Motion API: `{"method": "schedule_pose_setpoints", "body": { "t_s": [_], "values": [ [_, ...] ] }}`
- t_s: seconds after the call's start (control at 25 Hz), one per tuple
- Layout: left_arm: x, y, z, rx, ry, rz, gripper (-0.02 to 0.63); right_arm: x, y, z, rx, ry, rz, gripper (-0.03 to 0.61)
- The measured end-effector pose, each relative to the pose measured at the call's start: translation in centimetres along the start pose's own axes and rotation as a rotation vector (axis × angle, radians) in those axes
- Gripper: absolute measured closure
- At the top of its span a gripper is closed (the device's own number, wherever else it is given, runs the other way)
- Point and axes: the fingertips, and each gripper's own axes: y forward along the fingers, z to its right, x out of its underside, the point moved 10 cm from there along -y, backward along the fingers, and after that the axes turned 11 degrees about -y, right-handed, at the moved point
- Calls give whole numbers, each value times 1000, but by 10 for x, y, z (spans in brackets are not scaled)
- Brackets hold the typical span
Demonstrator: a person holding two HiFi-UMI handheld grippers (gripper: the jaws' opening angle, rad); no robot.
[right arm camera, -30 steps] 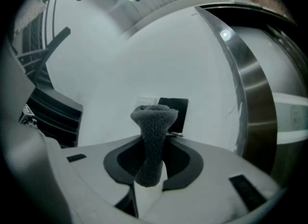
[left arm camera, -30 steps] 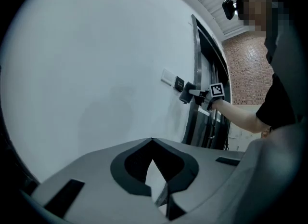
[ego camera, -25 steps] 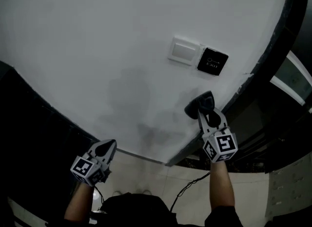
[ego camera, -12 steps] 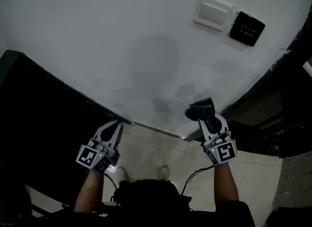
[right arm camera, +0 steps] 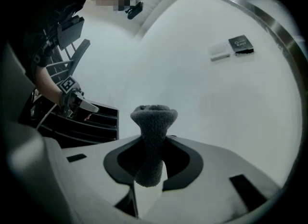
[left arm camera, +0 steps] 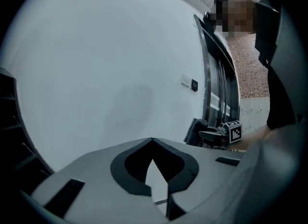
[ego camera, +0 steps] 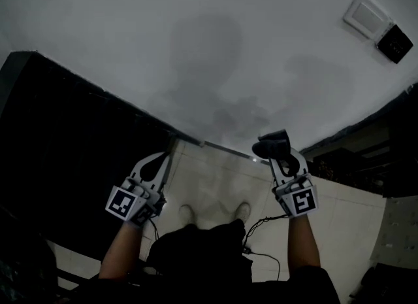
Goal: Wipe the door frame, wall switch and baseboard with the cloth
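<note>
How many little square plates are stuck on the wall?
2. The white wall switch is at the head view's upper right; the black plate sits just right of it, slightly lower. Others could be out of view.

The cloth (right arm camera: pixel 154 117) clamped in my right gripper (ego camera: pixel 282 160) is dark, nubby fleece. My jaws are matt grey plastic. The wall (ego camera: pixel 163 34) is smooth and matt, and the floor tiles (ego camera: pixel 215 182) have a slight sheen.

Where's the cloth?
The cloth is at the head view's right, pinched in the right gripper, low by the wall, well below the switch.
</note>
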Motion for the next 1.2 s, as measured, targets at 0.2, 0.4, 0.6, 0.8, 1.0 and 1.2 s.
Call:
{"method": "schedule_pose_setpoints", "body": {
  "t_s": [0.2, 0.4, 0.6, 0.8, 1.0, 1.2],
  "values": [
    [5, -7, -29, 2, -8, -5, 623, 11, 27, -35, -60, -13, -45, 486],
    [53, 6, -56, -11, -4, -34, 623, 58, 56, -53, -150, -26, -108, 486],
    [114, 18, -81, -46, -27, -51, 623, 123, 77, -85, -245, -55, -156, 486],
    [189, 30, -115, -67, -27, -54, 623, 206, 97, -109, -265, -57, -167, 486],
    [217, 39, -112, -142, 17, 33, 623, 234, 92, -118, -39, -13, -156, 486],
    [153, 64, -72, -121, 18, 109, 623, 180, 52, -90, 202, 240, -170, 488]
  ]
}}
